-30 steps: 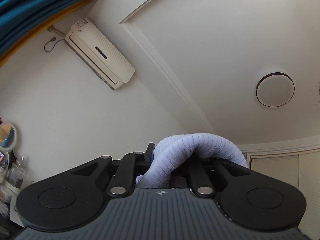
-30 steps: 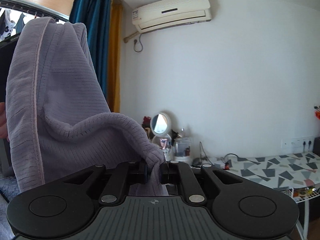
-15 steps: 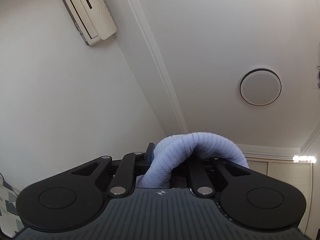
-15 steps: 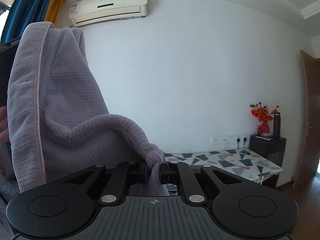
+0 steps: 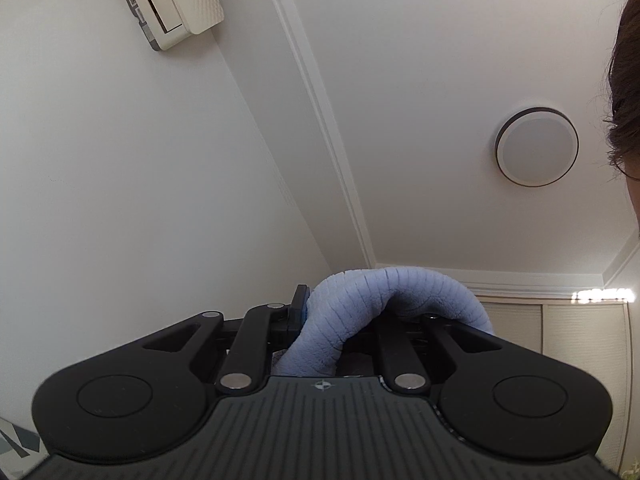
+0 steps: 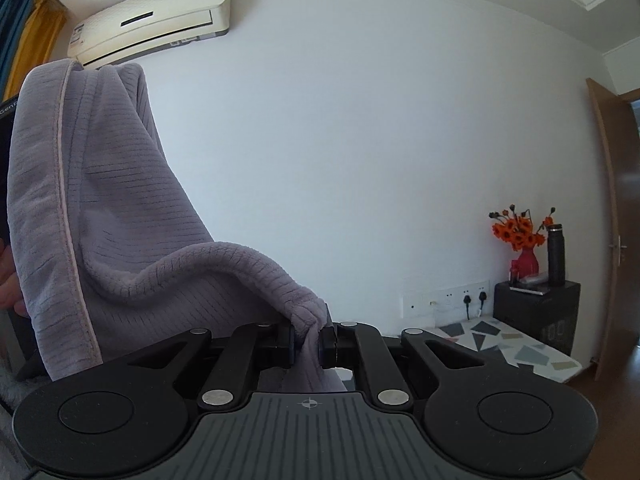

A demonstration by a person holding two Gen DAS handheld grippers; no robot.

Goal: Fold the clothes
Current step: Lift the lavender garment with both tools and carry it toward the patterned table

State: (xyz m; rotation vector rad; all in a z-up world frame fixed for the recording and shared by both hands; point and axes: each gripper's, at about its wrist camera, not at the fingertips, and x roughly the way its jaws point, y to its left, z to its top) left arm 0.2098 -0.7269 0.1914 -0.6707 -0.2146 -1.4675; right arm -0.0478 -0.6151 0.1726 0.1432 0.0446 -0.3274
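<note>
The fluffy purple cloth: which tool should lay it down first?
Probably the right tool. It pinches the cloth and points level, toward the patterned surface. The left tool tilts up at the ceiling.

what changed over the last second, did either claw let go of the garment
No. Both views have swung along the wall: for the right claw the curtains slid to the left edge and the mirror clutter gave way to an orange flower vase; for the left claw the air conditioner slipped to the top edge. Both stay clamped on the ribbed lilac garment, its drape unchanged.
</note>
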